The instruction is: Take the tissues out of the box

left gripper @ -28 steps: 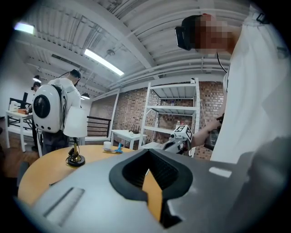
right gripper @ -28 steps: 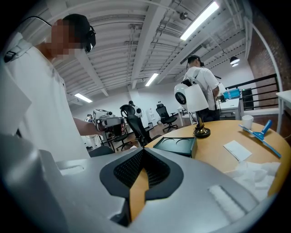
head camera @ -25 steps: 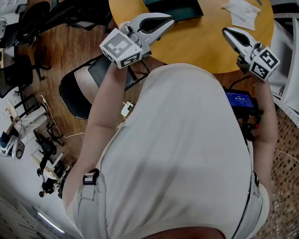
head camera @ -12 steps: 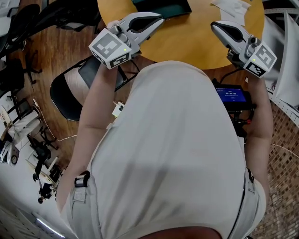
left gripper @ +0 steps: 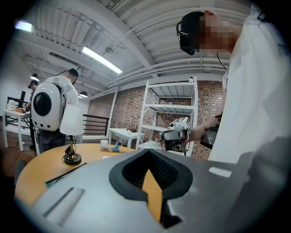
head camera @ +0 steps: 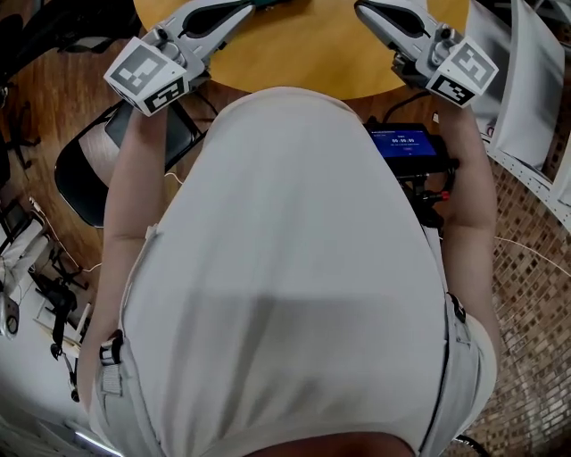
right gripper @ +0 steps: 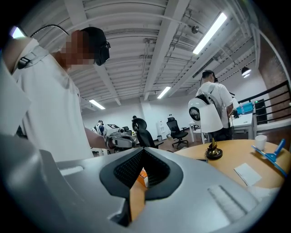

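Two grippers, both empty. The left gripper (head camera: 241, 9) has its jaws pressed together with nothing between them, and the right gripper (head camera: 368, 11) reads the same in its own view: pads meeting, no tissue pinched. Both hover over the near edge of the round yellow table (head camera: 312, 54), close to the person's body.

Task object: a low, dark shape with a teal edge lies on the table, well apart from the left jaws. I take it for the tissue box (left gripper: 61, 175), though not with certainty. Its opening is not visible.

One white sheet (right gripper: 248, 173) lies flat on the tabletop beyond the lamp (right gripper: 212, 152), probably a tissue already out.

Judgement: at least one tissue is removed. What is left in the box cannot be told. No pull is under way.
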Demonstrator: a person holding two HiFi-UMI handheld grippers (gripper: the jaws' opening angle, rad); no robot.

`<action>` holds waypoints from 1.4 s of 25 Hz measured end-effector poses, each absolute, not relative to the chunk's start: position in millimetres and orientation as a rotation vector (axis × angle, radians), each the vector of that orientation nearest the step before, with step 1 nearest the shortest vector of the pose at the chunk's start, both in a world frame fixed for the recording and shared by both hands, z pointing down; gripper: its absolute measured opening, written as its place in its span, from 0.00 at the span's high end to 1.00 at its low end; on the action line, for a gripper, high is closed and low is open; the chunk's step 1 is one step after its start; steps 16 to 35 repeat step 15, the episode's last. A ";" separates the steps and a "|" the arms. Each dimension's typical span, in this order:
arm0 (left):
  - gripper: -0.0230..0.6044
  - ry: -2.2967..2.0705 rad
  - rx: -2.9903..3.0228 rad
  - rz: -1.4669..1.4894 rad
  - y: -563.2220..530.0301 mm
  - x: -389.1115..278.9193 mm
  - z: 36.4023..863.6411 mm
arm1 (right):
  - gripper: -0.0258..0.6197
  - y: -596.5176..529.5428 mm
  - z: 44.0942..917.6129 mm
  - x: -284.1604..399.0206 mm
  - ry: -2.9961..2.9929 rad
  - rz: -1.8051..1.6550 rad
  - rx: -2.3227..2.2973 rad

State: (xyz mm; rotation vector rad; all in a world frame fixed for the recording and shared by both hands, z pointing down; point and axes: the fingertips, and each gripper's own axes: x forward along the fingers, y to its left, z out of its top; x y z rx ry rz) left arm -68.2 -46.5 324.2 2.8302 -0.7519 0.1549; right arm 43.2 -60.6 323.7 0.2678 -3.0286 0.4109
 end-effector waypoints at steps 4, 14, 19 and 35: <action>0.96 -0.753 2.829 0.120 -46.6 -63.3 327.5 | 0.97 -58.3 329.0 46.2 -3.025 0.420 0.265; 0.96 -0.757 2.825 0.101 -43.0 -64.7 330.0 | 0.97 -55.7 330.7 44.1 -3.020 0.423 0.252; 0.96 -0.755 2.828 0.105 -42.6 -64.1 332.1 | 0.97 -55.4 332.8 44.6 -3.020 0.424 0.252; 0.96 -0.755 2.828 0.105 -42.6 -64.1 332.1 | 0.97 -55.4 332.8 44.6 -3.020 0.424 0.252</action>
